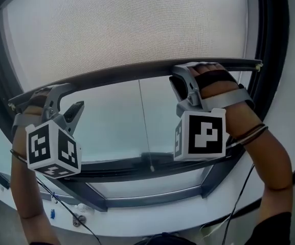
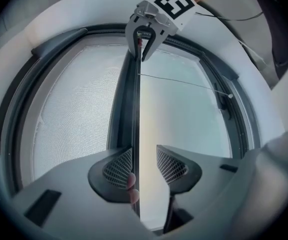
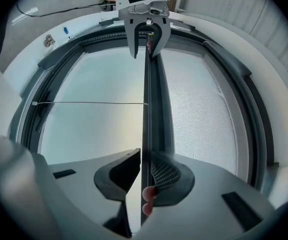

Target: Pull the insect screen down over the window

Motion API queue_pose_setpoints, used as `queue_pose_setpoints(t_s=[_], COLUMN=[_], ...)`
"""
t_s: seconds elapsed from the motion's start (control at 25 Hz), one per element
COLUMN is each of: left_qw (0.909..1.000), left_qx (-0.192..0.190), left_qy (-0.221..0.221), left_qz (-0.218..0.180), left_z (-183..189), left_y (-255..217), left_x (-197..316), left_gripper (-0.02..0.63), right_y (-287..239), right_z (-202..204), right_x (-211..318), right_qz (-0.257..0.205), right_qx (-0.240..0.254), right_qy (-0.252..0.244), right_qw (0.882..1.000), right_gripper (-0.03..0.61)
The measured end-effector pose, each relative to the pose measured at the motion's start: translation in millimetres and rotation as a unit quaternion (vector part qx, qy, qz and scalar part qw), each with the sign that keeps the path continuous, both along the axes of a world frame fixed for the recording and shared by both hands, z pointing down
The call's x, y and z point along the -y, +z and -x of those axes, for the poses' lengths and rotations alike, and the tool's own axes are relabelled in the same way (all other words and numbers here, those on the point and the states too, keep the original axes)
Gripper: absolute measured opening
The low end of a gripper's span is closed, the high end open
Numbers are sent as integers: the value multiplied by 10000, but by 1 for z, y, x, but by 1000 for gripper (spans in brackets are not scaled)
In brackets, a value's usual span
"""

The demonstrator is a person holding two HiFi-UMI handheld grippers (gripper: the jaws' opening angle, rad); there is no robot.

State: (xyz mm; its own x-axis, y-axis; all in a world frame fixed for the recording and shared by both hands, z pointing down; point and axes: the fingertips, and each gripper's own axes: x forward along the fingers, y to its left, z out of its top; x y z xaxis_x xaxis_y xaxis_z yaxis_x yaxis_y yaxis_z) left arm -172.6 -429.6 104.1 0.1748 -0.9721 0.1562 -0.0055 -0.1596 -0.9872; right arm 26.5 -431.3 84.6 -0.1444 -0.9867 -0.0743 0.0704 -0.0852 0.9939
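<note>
The insect screen (image 1: 127, 24) covers the upper part of the window, and its dark pull bar (image 1: 127, 73) runs across the middle. My left gripper (image 1: 60, 98) straddles the bar's left end. In the left gripper view (image 2: 144, 164) one pad lies against the bar (image 2: 135, 109) and the other stands off it, so it is open. My right gripper (image 1: 185, 83) sits on the bar's right part. In the right gripper view (image 3: 144, 171) both jaws press on the bar (image 3: 146, 99). Each gripper also shows far down the bar in the other's view.
A thin pull cord (image 1: 144, 121) hangs from the bar down over the glass. The dark lower window frame (image 1: 137, 165) and the white sill (image 1: 137, 221) lie below. Loose cables (image 1: 65, 208) trail on the sill at the left.
</note>
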Motion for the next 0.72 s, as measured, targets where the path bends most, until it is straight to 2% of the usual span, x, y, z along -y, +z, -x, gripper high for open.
queue_pose_setpoints(t_s=[0.08, 0.16, 0.48, 0.72], left_qw=[10000, 10000, 9998, 9998], left_qx=[63, 54, 77, 93], left_qy=[-3, 12, 19, -39], left_qz=[4, 66, 202, 146], left_z=[0, 0, -2, 0], left_y=[1, 2, 3, 2], left_x=[0, -1, -3, -3], left_gripper=[152, 153, 153, 153], right_y=[3, 7, 8, 5], right_z=[0, -1, -3, 0], right_x=[0, -1, -3, -2], right_qz=[67, 197, 476, 182], right_qx=[-68, -93, 39, -120], right_qy=[34, 43, -43, 120], right_qw=[9999, 9998, 9988, 9997], right_gripper=[61, 87, 91, 91])
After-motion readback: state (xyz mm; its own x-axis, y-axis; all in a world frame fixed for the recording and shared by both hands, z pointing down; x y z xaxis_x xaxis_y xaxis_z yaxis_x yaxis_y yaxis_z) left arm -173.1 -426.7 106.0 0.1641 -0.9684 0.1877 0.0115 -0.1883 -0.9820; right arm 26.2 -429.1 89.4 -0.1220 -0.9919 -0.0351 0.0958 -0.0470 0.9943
